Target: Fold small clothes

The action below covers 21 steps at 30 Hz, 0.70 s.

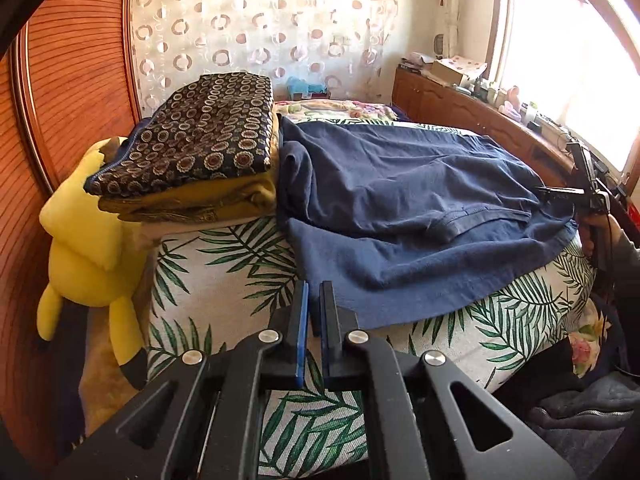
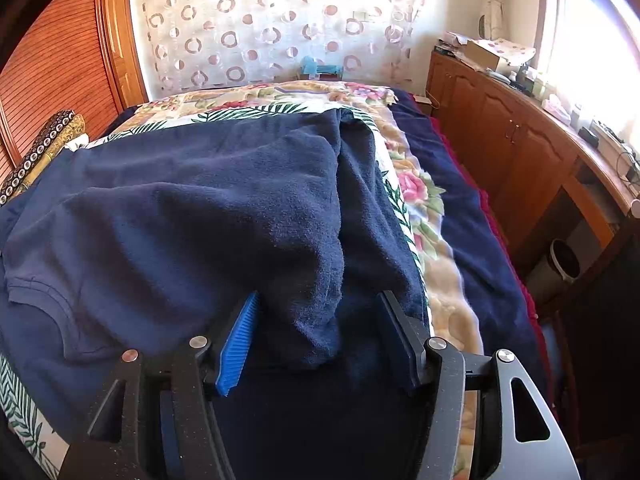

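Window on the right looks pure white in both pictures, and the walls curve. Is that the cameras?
Yes: in the left wrist view the bright window is overexposed and the ribbed wooden wardrobe door bows from fisheye distortion; in the right wrist view the window glares too, while the navy blue cotton shirt stays sharp.

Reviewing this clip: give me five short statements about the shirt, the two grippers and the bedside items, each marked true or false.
1. The navy shirt lies spread on the leaf-print bed cover. True.
2. The left gripper is wide open and holds the shirt. False: its jaws are nearly together, with no cloth between them, short of the shirt's hem.
3. The right gripper is open with a fold of shirt between its fingers. True.
4. The yellow plush toy sits on top of the shirt. False: it hangs at the bed's edge, beside the folded stack.
5. The folded stack lies beside the shirt. True.
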Available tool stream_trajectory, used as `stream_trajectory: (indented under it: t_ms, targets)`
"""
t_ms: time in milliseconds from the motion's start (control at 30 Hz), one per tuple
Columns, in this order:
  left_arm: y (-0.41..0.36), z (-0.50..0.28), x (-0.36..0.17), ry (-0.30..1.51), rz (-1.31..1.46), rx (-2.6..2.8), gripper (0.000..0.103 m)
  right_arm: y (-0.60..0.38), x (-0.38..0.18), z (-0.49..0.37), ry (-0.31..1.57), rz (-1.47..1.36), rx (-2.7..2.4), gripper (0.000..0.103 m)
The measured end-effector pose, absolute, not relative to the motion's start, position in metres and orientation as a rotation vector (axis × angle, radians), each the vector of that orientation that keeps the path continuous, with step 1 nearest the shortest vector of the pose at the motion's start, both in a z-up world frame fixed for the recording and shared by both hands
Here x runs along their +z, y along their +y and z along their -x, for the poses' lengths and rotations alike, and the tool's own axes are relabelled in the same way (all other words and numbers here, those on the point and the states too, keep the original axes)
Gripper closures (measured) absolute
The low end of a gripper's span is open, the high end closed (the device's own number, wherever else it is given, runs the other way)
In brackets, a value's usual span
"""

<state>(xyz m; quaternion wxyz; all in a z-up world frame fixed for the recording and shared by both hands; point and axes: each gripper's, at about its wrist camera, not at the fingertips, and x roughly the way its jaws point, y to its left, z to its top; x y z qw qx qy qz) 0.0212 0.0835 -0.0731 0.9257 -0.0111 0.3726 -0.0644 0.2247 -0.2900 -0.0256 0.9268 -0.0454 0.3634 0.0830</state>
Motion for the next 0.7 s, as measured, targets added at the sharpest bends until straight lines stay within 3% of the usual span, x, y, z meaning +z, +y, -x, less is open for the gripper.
stream_trajectory:
  t_ms: [167,233,300,433,700]
  targets:
    - [0.086,-0.026,-0.066,0.726,0.083,-0.154,0.096,-0.29,-0.026,-0.224,0.745,0.094,0.17,0.041]
    - [0.086,-0.027,-0.063,0.701,0.126,-0.193,0.091,-0.291,-0.026,-0.224,0.745,0.094,0.17,0.041]
    - [0.083,-0.033,-0.061,0.693,0.134,-0.196,0.064,-0.291,-0.026,-0.224,0.745,0.094,0.17,0.04]
    - [0.076,-0.053,-0.063,0.711,0.135,-0.188,0.039,-0.291,-0.026,-0.224,0.745,0.094,0.17,0.04]
    - [0.062,-0.106,-0.078,0.765,0.136,-0.175,0.037,-0.292,-0.026,-0.223,0.744,0.094,0.171,0.04]
